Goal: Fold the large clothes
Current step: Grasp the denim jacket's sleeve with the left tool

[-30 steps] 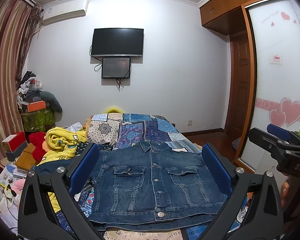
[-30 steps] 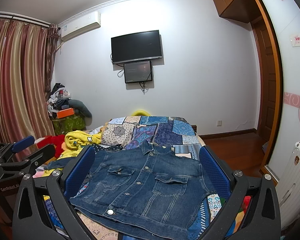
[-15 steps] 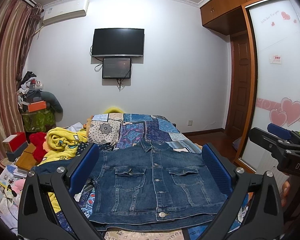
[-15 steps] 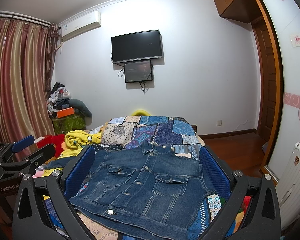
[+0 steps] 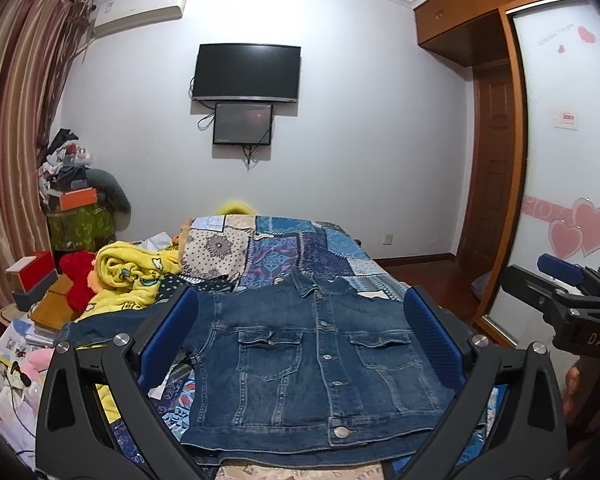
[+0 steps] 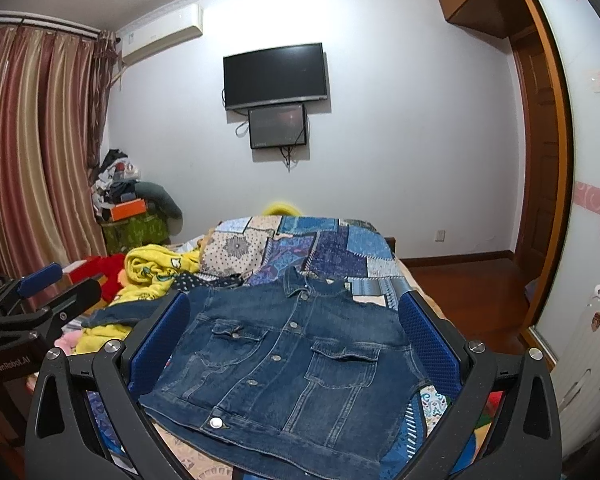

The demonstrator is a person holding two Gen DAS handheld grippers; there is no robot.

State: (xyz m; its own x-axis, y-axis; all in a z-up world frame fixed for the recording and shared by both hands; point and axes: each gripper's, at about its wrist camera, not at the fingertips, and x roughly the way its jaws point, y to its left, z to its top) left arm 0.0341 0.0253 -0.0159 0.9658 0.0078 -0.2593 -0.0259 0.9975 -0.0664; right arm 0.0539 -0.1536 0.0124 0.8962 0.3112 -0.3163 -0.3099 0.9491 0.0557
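Denim jacket [image 5: 316, 356] spread flat, front up and buttoned, on the bed [image 5: 284, 248].

Seen framed between the wide-open fingers of both the left tongs [image 5: 300, 344] and the right tongs [image 6: 296, 344], each raised above the jacket's near hem, apart from it, holding nothing. Collar pointing away, yellow blanket [image 5: 128, 272] off the jacket's left side.

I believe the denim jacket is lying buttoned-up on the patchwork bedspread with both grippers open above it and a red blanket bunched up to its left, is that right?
Not quite: the bunched blanket left of the denim jacket is yellow, not red, as the left wrist view shows. The rest holds: the jacket lies buttoned on the patchwork bedspread, and the left gripper and right gripper are open above it.
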